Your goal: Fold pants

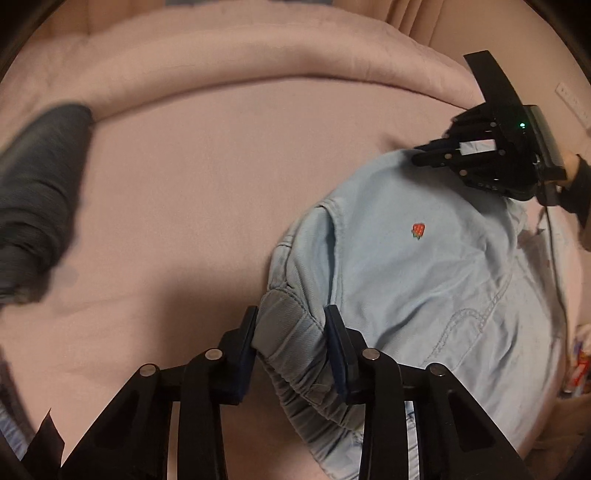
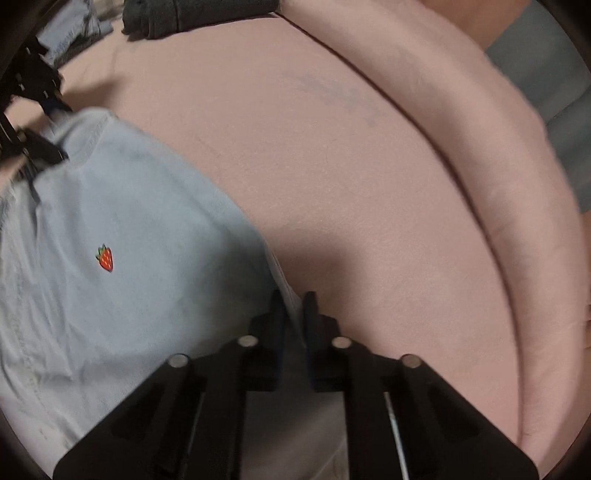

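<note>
Light blue pants (image 1: 424, 266) with a small red strawberry patch (image 1: 418, 230) lie on a pink bed sheet (image 1: 203, 206). My left gripper (image 1: 291, 317) is shut on the bunched elastic waistband at the pants' near corner. My right gripper (image 2: 293, 301) is shut on a thin edge of the pants (image 2: 129, 229). It also shows in the left wrist view (image 1: 436, 155), at the far edge of the pants. The strawberry patch (image 2: 105, 257) shows in the right wrist view too. The left gripper (image 2: 37, 147) appears at the far left there.
A folded dark grey garment (image 1: 37, 199) lies at the left of the bed and shows in the right wrist view (image 2: 199, 14). A rolled pink blanket (image 1: 240, 77) runs along the far side. More pale blue clothes (image 2: 74, 29) lie beyond.
</note>
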`<control>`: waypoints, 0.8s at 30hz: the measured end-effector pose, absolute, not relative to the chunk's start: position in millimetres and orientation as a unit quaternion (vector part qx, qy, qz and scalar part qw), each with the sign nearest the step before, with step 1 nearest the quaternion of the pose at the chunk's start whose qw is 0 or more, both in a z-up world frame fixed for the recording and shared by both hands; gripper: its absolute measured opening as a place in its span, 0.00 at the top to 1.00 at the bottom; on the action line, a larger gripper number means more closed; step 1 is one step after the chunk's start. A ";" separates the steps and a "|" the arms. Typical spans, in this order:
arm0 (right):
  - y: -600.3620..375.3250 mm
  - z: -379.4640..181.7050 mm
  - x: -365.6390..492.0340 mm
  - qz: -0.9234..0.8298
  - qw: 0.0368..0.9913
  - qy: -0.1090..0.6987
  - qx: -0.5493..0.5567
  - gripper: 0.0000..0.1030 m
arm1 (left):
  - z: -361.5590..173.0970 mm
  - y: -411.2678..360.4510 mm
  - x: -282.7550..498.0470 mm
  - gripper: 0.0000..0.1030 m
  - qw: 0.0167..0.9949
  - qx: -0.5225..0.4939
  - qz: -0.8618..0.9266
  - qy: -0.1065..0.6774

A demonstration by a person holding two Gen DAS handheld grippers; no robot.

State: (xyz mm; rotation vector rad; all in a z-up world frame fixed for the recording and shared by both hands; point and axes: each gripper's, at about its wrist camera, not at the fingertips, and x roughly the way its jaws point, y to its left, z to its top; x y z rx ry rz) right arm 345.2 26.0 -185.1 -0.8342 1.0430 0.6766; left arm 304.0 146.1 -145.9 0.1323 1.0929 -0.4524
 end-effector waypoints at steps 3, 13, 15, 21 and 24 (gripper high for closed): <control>20.7 -172.7 329.4 0.289 0.757 0.449 -0.377 0.97 | -123.6 128.2 284.7 0.67 0.860 0.090 -0.180 0.469; -23.7 -64.9 197.7 0.289 0.838 0.303 -0.352 0.97 | -71.7 132.8 163.9 0.67 0.925 0.151 -0.139 0.321; -32.5 -57.6 155.5 0.294 0.836 0.284 -0.366 0.97 | -70.4 139.6 128.3 0.67 0.930 0.178 -0.135 0.292; -84.5 -78.1 41.8 0.320 0.814 0.306 -0.376 0.97 | -123.2 123.4 39.4 0.67 0.903 0.299 -0.130 0.281; -82.5 -124.2 3.2 0.347 0.781 0.354 -0.380 0.97 | -151.1 127.0 36.8 0.66 0.884 0.328 -0.122 0.310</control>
